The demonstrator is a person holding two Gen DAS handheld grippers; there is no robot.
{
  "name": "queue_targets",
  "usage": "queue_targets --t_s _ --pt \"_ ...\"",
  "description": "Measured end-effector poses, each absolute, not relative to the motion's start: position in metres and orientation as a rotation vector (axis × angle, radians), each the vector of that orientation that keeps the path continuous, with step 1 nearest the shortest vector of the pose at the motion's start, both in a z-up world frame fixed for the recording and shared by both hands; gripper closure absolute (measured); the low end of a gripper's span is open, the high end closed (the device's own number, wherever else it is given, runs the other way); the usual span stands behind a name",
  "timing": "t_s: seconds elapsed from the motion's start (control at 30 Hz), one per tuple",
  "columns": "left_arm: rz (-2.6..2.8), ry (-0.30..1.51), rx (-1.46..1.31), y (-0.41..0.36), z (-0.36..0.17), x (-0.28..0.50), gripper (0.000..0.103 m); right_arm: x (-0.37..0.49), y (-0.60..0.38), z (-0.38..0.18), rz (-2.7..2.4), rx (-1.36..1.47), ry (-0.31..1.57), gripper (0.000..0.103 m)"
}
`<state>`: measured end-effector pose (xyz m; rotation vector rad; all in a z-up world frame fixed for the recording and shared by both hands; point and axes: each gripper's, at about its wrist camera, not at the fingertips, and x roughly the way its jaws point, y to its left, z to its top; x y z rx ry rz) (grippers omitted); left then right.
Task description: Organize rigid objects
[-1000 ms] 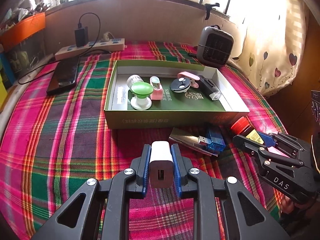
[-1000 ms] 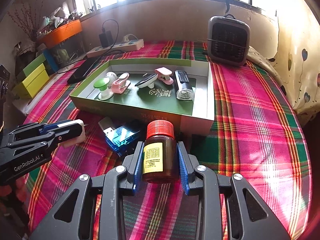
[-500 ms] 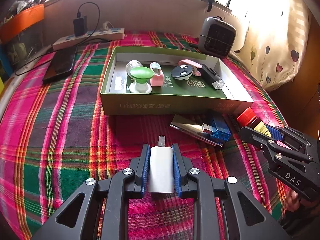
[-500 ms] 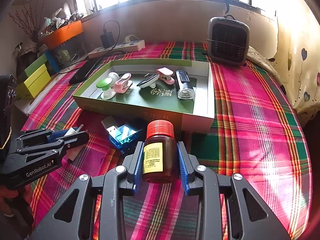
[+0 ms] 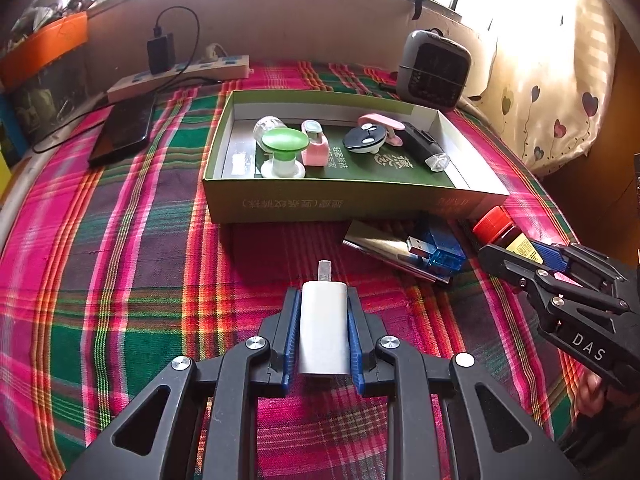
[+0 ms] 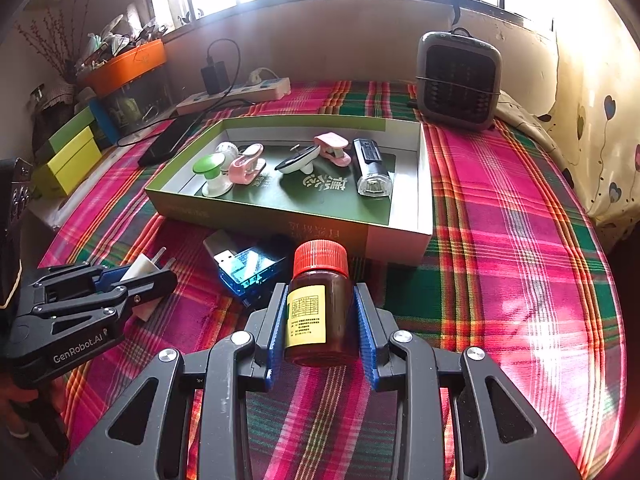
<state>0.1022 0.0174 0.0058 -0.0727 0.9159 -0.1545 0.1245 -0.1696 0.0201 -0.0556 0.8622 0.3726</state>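
Two tools, both loaded. Green box (image 6: 256, 216) sits on the plaid desk (image 6: 500, 240), small items inside. My right tool (image 6: 322, 320) clamps the brown bottle (image 6: 320, 304) before the box; my left tool (image 5: 323, 332) clamps the white charger (image 5: 323, 328), prongs forward.

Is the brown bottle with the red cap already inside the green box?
No, the brown bottle is clamped in the right hand-held gripper in front of the green box, outside its near wall.
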Motion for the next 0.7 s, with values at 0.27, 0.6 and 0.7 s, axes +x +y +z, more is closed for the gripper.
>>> queue_targets --t_s 0.27,0.6,0.7 --pt "-0.17 0.909 -0.085 0.02 0.014 0.101 0.084 0.123 -0.169 0.022 0.374 -0.056 0.857 0.07" --pt "-0.204 0.877 -0.098 0.02 0.038 0.108 0.084 0.126 -0.169 0.033 0.385 -0.051 0.836 0.07" --pt "-0.211 0.87 -0.092 0.019 0.044 0.114 0.084 0.129 -0.169 0.037 0.392 -0.046 0.831 0.07"
